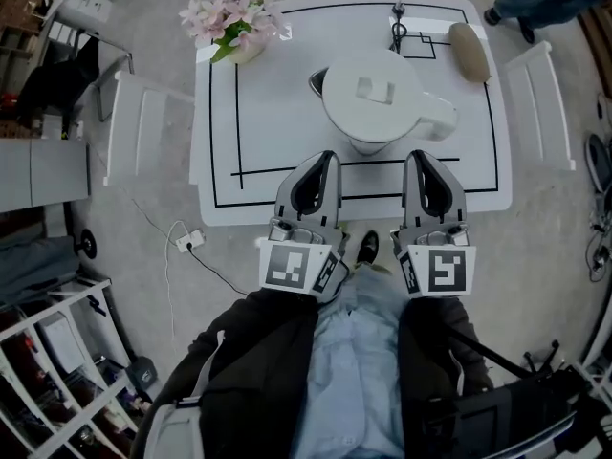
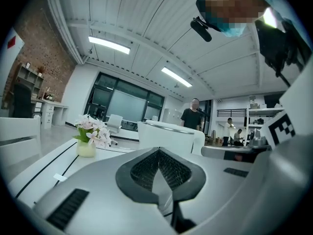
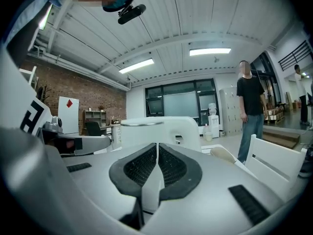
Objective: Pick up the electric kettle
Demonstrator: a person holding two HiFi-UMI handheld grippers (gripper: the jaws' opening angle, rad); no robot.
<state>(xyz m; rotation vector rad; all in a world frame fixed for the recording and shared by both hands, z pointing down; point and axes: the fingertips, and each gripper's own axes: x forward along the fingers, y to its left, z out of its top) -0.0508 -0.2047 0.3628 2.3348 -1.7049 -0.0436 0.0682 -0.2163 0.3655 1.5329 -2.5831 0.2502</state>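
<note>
The white electric kettle stands on the white table, lid on, its handle to the right. My left gripper and right gripper hover side by side over the table's near edge, just short of the kettle and touching nothing. Both are shut and empty. In the left gripper view the kettle rises straight beyond the closed left gripper. The right gripper view shows the kettle just behind the closed right gripper.
A vase of pink flowers sits at the table's far left corner. A beige oblong object and a black cable lie at the far right. White chairs flank the table. A person stands beyond it.
</note>
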